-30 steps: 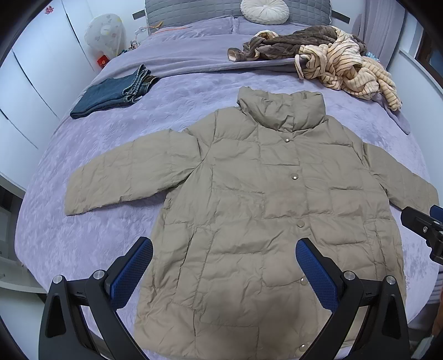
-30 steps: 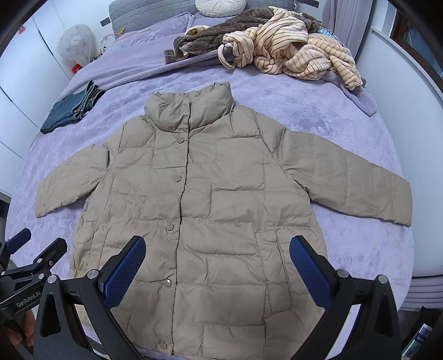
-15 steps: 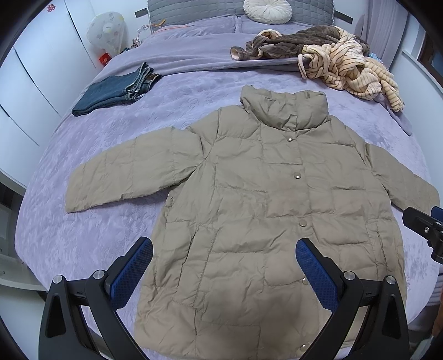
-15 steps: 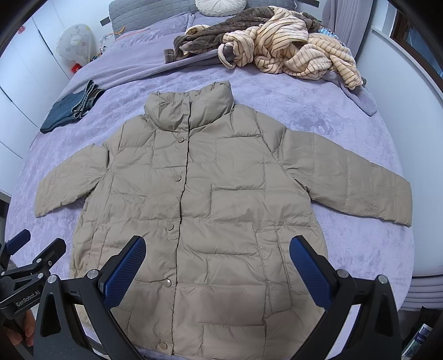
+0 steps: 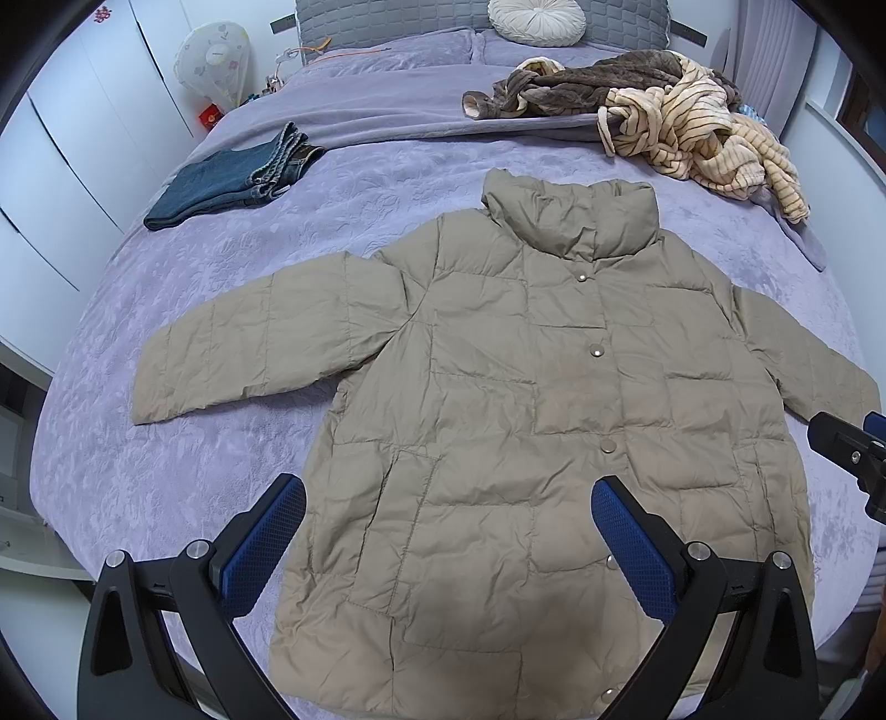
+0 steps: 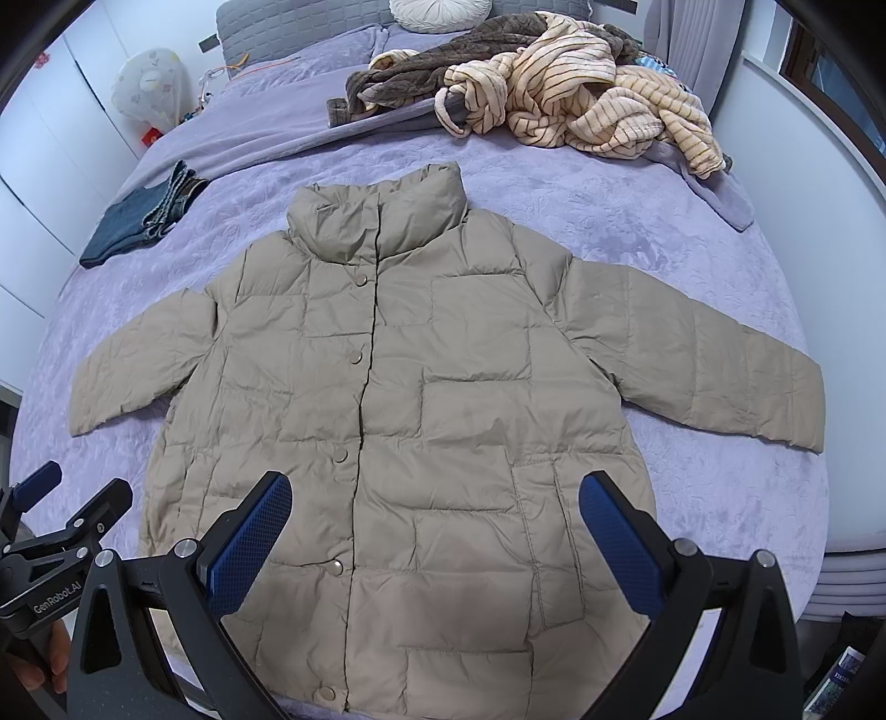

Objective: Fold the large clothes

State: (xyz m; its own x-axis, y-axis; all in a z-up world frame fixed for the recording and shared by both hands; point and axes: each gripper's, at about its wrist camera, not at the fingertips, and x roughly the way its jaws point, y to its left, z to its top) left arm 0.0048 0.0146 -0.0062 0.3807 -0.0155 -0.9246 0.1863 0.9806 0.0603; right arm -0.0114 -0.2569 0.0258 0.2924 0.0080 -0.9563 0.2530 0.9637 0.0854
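Observation:
A beige puffer jacket [image 5: 531,399] lies flat, front up and buttoned, on the purple bed, sleeves spread to both sides; it also shows in the right wrist view [image 6: 421,399]. My left gripper [image 5: 448,531] is open and empty, hovering above the jacket's lower hem. My right gripper [image 6: 434,531] is open and empty too, above the hem slightly to the right. The right gripper's tip shows at the left view's right edge [image 5: 847,448]; the left gripper shows at the right view's left edge [image 6: 61,515].
Folded blue jeans [image 5: 232,177] lie at the bed's [image 5: 166,471] far left. A heap of brown and striped cream clothes [image 5: 664,111] sits at the far right near a round white pillow [image 5: 537,19]. White wardrobe doors [image 5: 66,138] stand on the left.
Both grippers have stayed open above the hem. The left view has shifted slightly, so the jacket sits a little lower and to the right. The jacket itself has not moved.

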